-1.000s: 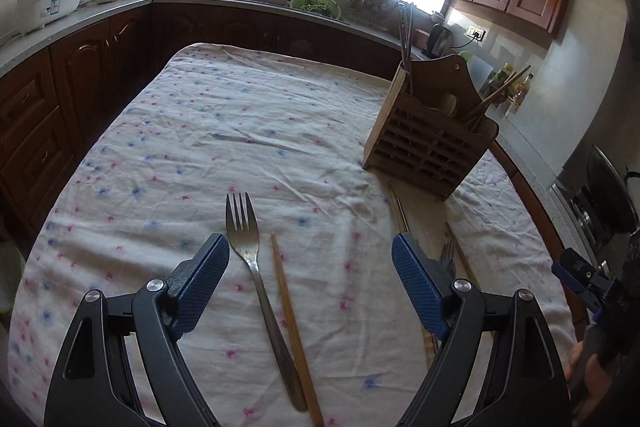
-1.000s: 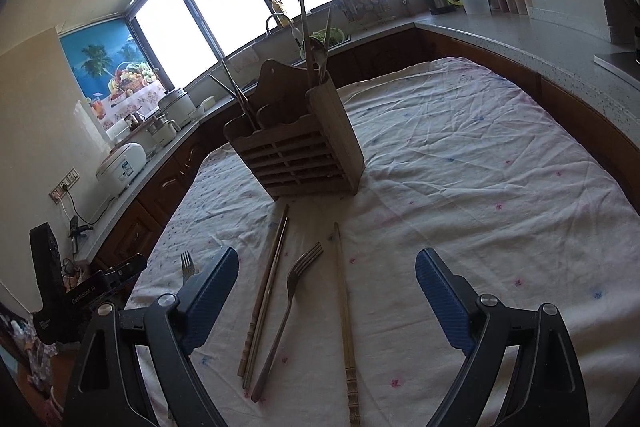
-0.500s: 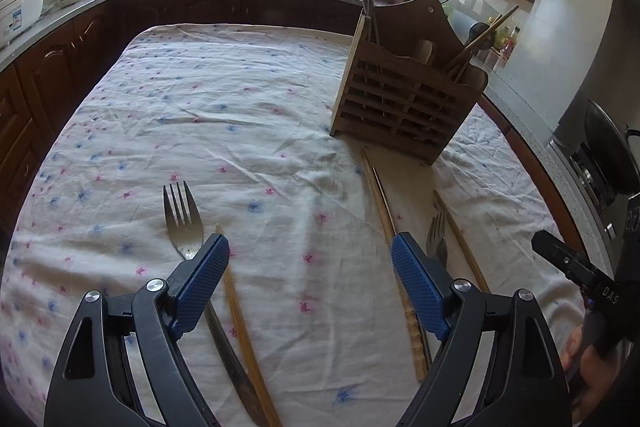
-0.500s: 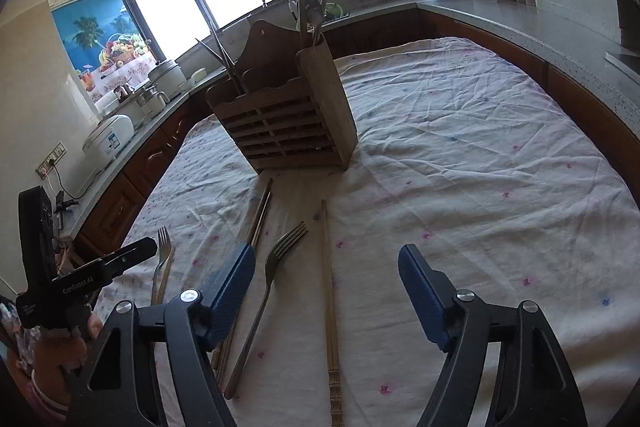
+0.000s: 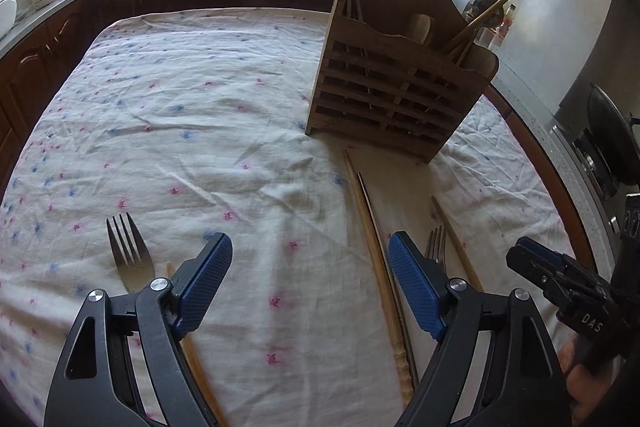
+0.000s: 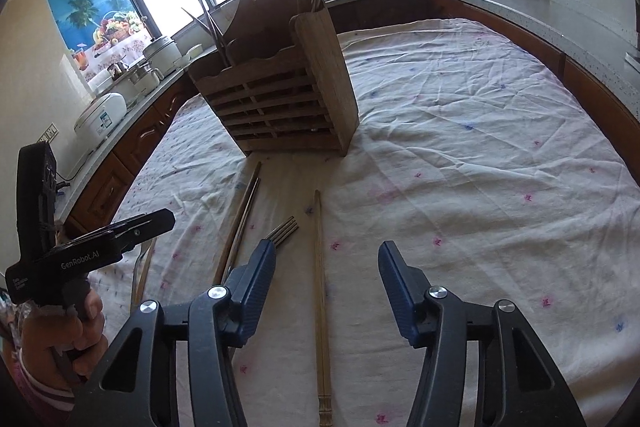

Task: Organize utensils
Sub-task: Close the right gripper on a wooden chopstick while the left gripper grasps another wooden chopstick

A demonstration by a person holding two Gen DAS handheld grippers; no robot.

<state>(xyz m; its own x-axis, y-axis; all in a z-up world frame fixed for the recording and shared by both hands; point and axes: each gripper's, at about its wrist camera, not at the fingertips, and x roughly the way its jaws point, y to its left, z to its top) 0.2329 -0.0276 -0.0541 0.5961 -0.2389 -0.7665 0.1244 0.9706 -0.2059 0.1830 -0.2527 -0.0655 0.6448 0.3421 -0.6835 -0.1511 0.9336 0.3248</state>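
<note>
A: Caddy first. What does the wooden utensil caddy hold?

B: It stands upright on the cloth-covered tabletop, straight ahead of the right gripper and well apart from it. Several long handles stick up out of its top. In the end toward the left gripper's side I see thin dark sticks; in the other end, a ladle-like head and pale wooden sticks leaning outward. How the inside is divided I cannot tell.

A: And the loose pieces?

B: A single bamboo chopstick lies between the right gripper's jaws, running away toward the caddy. A fork shows its tines just past the right gripper's left fingertip; its handle is hidden under that finger. A pair of chopsticks lies further left, tips near the caddy's base.

A: The right gripper's jaws?

B: Partly apart, and they have just been closing. The pads do not press on the chopstick between them.

A: The left gripper?

B: Wide, jaws just closing a little, only bare cloth between them. A second fork and another chopstick lie by its left finger, the chopstick partly under it. The pair of chopsticks passes just inside its right finger.
</note>
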